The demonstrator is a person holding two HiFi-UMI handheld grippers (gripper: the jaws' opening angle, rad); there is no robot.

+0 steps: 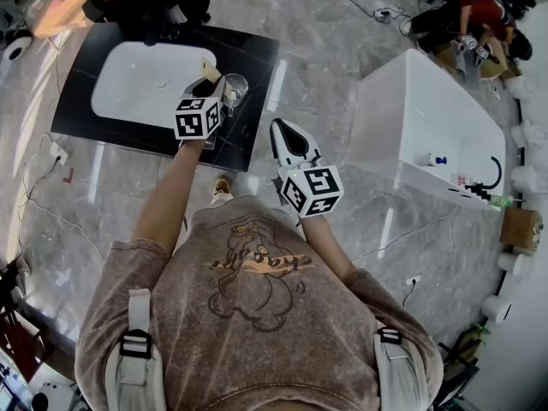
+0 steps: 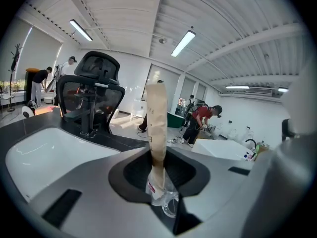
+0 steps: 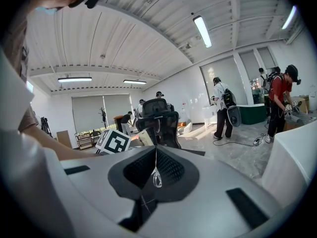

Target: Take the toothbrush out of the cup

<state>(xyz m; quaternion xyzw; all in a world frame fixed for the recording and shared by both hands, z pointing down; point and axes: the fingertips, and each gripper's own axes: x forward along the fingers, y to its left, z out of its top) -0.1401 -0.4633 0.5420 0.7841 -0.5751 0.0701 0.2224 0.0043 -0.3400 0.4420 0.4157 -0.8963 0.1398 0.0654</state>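
Observation:
A toothbrush in a tan paper wrapper [image 2: 157,125] stands upright in a clear glass cup [image 2: 167,201]. In the head view the cup [image 1: 235,86] sits on the black counter, right of the basin, with the wrapper's top [image 1: 208,67] beside it. My left gripper [image 2: 158,168] is shut on the wrapped toothbrush just above the cup's rim. From above, that gripper [image 1: 214,84] reaches in over the counter. My right gripper [image 1: 282,128] hangs off the counter's front edge, its jaws [image 3: 156,155] shut with nothing between them.
A white sink basin [image 1: 141,80] is set in the black counter [image 1: 253,139]. A black office chair [image 2: 91,90] stands behind the counter. A white tub [image 1: 428,118] lies to the right on the marble floor. Cables cross the floor, and people work at the room's far side.

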